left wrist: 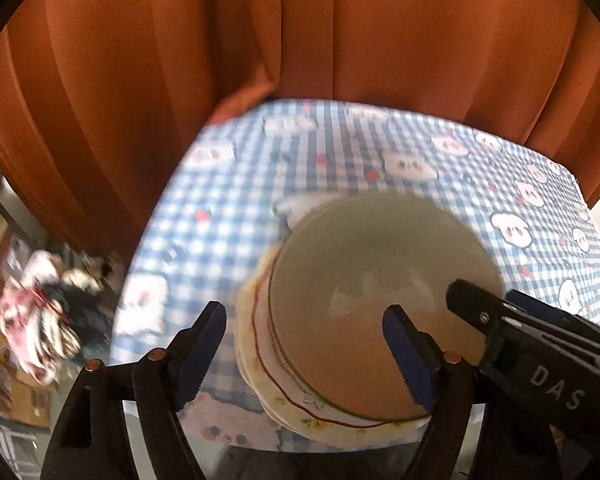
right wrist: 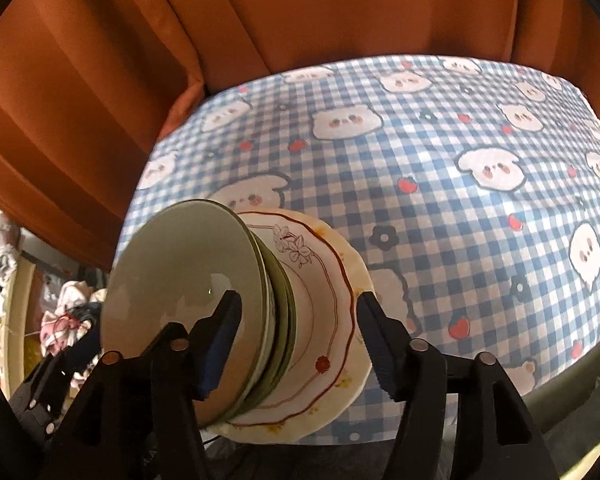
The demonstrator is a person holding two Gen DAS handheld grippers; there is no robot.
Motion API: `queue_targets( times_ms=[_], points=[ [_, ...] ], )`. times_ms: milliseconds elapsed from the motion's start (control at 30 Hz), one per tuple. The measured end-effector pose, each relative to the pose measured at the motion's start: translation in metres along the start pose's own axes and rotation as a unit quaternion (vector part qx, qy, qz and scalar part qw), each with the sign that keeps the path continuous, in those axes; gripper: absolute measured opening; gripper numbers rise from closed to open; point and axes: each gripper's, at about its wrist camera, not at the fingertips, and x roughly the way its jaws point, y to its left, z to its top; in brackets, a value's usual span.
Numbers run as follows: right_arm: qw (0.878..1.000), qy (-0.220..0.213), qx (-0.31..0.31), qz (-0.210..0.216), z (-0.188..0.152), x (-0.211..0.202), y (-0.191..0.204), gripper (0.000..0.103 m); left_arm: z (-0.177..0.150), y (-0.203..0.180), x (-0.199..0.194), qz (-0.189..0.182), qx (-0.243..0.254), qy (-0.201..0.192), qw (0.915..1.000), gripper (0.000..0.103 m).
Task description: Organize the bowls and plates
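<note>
A stack of dishes is held off the table: a green bowl (right wrist: 180, 280) on top, thinner green and white plates under it, and a white scalloped plate with a red line and flowers (right wrist: 332, 312) at the bottom. My right gripper (right wrist: 298, 316) is shut across the whole stack, one finger inside the bowl and the other on the white plate's underside. In the left wrist view the green bowl (left wrist: 380, 280) and the white plate (left wrist: 268, 376) sit between the open fingers of my left gripper (left wrist: 304, 328), and my right gripper (left wrist: 540, 344) comes in from the right.
The table wears a blue-and-white checked cloth with bear faces (right wrist: 440, 168). An orange curtain (right wrist: 260, 12) hangs behind it. Clothes and clutter (left wrist: 40, 320) lie on the floor to the left, past the table's edge.
</note>
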Motion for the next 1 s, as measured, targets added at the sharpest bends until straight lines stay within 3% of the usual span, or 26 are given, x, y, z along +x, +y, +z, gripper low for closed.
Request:
queue_targets(
  times_ms=[233, 600, 767, 1000],
  points=[
    [0.997, -0.070, -0.032, 0.016, -0.010, -0.053, -0.015, 0.085, -0.018, -0.010, -0.042, 0.001, -0.029, -0.066, 0.9974, 0.092],
    [0.981, -0.177, -0.082, -0.022, -0.064, -0.099, -0.062, 0.086, -0.070, -0.038, -0.061, -0.004, -0.034, -0.108, 0.9936, 0.097],
    [0.971, -0.217, -0.091, -0.047, -0.088, -0.111, -0.084, 0.097, -0.087, -0.051, -0.067, -0.004, -0.021, -0.131, 0.9912, 0.098],
    [0.969, -0.225, -0.071, -0.076, -0.103, -0.117, -0.111, 0.098, -0.100, -0.063, -0.074, -0.007, -0.026, -0.138, 0.9900, 0.101]
  ],
)
